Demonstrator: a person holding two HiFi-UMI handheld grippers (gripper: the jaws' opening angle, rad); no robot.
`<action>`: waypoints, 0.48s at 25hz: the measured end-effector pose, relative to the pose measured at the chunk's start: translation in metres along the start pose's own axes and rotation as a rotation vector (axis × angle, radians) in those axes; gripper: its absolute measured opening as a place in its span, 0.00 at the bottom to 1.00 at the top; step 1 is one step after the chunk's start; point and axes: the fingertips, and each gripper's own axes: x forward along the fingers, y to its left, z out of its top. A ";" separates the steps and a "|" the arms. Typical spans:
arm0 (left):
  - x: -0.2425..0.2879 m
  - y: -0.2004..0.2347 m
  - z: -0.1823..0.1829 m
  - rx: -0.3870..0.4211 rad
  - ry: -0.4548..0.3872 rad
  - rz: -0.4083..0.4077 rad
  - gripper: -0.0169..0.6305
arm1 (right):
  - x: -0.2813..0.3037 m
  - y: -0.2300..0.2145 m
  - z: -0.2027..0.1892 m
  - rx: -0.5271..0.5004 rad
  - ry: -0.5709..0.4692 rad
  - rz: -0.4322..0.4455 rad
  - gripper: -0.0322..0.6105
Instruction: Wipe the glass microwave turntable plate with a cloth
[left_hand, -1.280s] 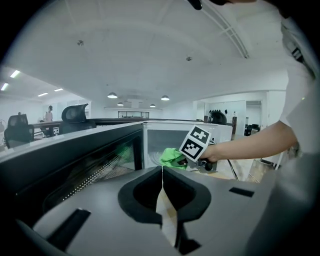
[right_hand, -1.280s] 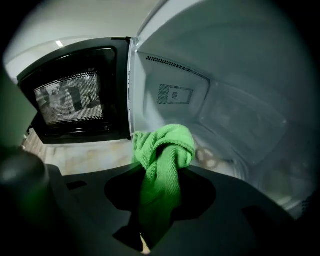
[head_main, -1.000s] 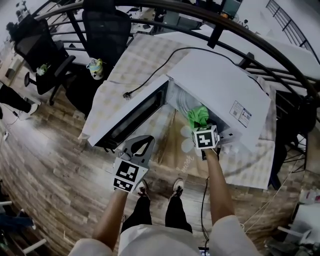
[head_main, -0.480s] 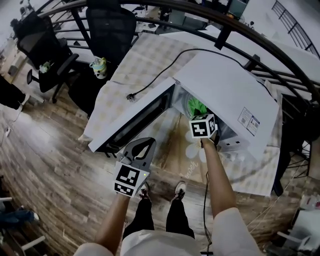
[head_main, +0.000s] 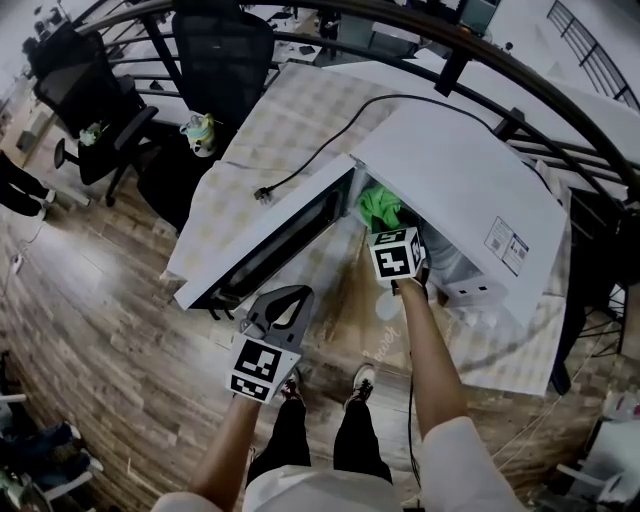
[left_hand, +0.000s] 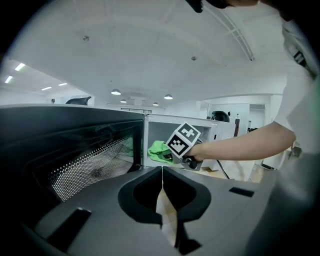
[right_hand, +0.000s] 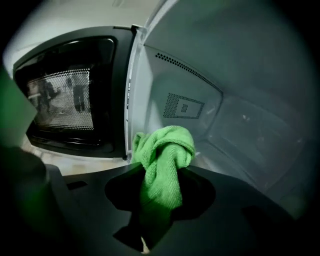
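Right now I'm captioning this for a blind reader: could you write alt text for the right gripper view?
The right gripper is shut on a bunched green cloth, held at the mouth of an open white microwave. The microwave's dark door, with a dotted mesh window, stands open to the left.

No print can be read: the sticker (head_main: 508, 243) on the microwave (head_main: 450, 170) top is too small.
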 end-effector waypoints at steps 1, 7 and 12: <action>0.000 -0.001 0.000 0.000 0.000 -0.002 0.06 | -0.004 0.002 -0.004 0.001 0.003 0.008 0.26; -0.003 -0.015 0.007 0.011 -0.007 -0.025 0.06 | -0.046 -0.001 -0.038 -0.080 0.080 -0.011 0.26; -0.005 -0.025 0.014 0.013 -0.020 -0.039 0.06 | -0.082 -0.027 -0.071 -0.093 0.142 -0.107 0.26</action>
